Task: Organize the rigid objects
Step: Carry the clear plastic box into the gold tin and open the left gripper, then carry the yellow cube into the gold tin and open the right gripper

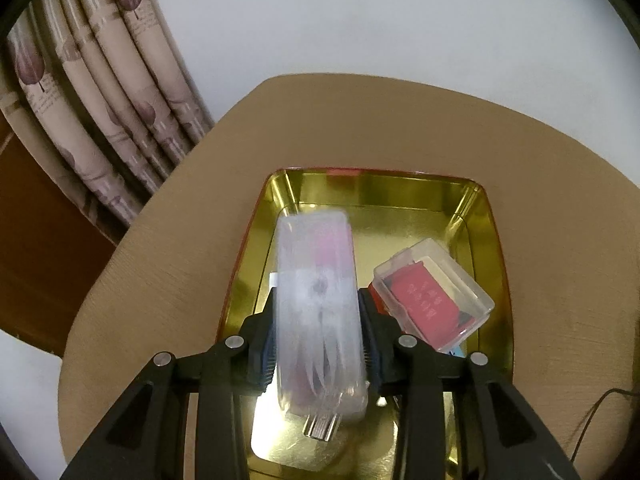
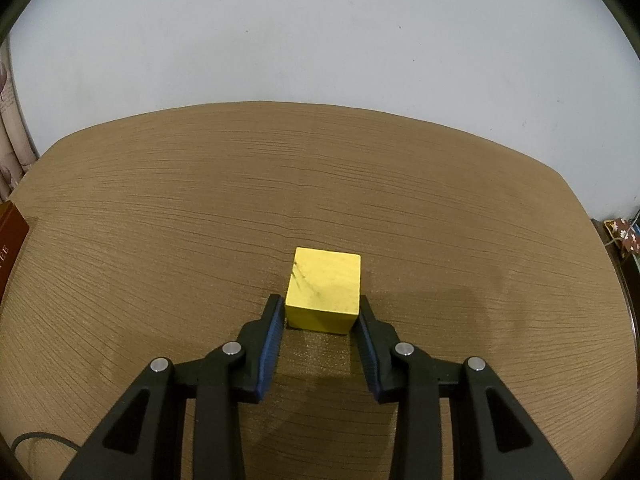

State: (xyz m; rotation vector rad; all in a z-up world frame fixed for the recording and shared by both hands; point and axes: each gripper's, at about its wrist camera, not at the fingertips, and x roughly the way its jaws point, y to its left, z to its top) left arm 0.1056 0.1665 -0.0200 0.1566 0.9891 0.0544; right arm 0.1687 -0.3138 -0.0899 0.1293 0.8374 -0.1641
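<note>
The left gripper (image 1: 318,320) has its jaws partly closed around a long clear case (image 1: 318,304), held over the gold tin (image 1: 486,216); whether the pads press it is unclear. To its right a small clear box (image 1: 434,294) already lies inside. The right gripper (image 2: 322,322) grips a yellow block (image 2: 324,288) on the table (image 2: 160,208), not yet stored. The case's contents are blurred.

you've got patterned curtains (image 1: 100,92) at 10 o'clock, white wall (image 1: 400,20) at 12, brown wood-grain table (image 2: 160,200) below, dark cable (image 2: 36,438) at 7.
</note>
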